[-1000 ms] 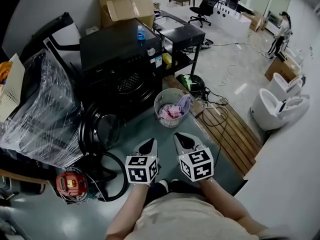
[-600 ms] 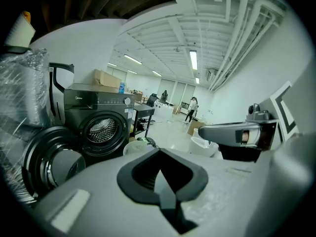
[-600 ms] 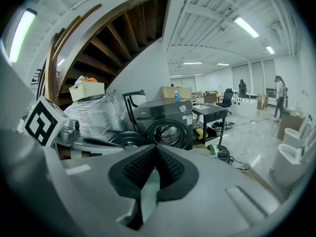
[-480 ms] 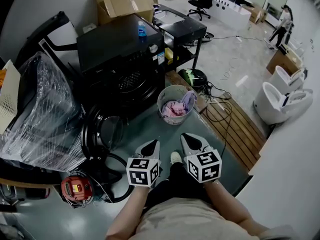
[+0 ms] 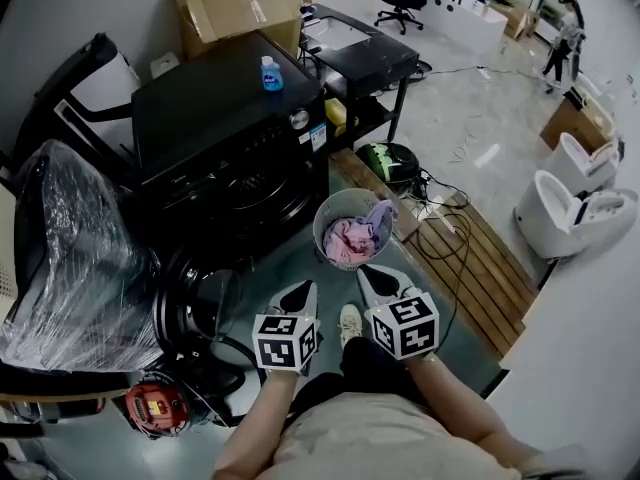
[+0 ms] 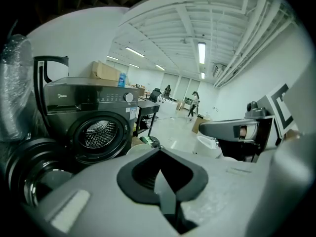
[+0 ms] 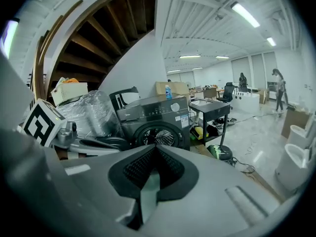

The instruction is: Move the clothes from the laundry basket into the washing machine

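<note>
A black front-loading washing machine (image 5: 230, 158) stands ahead on the left, its round door (image 5: 195, 308) swung open toward me. The drum opening (image 6: 96, 132) shows in the left gripper view, and the machine (image 7: 155, 120) also in the right gripper view. A pale round laundry basket (image 5: 328, 208) with pink and lavender clothes (image 5: 355, 236) sits on the floor by the machine's right front corner. My left gripper (image 5: 300, 290) and right gripper (image 5: 372, 276) are side by side just short of the basket, both shut and empty.
A plastic-wrapped bundle (image 5: 70, 258) and a red device (image 5: 155, 406) with a black hose lie left. A blue bottle (image 5: 270, 73) stands on the machine. A black shelf table (image 5: 365, 63), wooden slats (image 5: 470, 258) with cables and white units (image 5: 575, 203) are right.
Both grippers have moved forward together toward the basket and machine, which now sit closer and lower in the head view. Both stay shut.
</note>
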Demonstrator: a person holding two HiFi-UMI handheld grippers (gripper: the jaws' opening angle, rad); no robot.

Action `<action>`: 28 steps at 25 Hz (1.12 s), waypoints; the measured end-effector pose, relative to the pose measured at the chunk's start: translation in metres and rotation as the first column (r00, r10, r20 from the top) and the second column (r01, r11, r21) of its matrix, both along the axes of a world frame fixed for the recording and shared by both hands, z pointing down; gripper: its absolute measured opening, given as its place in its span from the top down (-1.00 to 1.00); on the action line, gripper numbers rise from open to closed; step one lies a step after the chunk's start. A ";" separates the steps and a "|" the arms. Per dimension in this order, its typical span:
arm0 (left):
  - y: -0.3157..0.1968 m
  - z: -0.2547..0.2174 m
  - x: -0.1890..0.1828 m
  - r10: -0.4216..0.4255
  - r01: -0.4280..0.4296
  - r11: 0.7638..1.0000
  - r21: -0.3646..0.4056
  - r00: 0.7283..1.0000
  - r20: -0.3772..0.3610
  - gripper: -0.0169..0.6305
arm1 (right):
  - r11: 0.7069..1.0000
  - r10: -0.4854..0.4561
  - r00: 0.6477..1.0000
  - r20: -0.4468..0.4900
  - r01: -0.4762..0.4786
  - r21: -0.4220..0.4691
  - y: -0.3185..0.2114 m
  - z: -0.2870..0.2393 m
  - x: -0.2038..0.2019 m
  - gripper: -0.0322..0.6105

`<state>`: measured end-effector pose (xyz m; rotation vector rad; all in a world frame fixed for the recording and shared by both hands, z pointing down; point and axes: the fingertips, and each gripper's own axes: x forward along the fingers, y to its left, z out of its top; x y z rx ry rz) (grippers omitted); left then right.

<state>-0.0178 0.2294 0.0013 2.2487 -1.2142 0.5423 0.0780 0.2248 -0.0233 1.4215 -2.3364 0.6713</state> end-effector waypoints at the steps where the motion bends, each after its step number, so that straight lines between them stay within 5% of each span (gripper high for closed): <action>1: -0.014 0.000 0.004 0.001 -0.001 1.000 -0.007 1.000 0.004 0.95 | 1.000 -0.011 1.000 -0.001 0.011 -0.008 -0.014 0.000 0.003 0.83; 16: -0.133 0.049 0.046 0.008 -0.003 0.991 -0.130 0.999 0.036 0.94 | 0.986 -0.005 1.000 0.011 0.007 -0.167 -0.126 0.056 0.046 0.83; 28: -0.160 0.133 0.049 0.221 -0.187 0.933 -0.307 0.972 0.080 0.71 | 0.946 0.106 0.994 -0.028 -0.109 -0.306 -0.154 0.138 0.051 0.83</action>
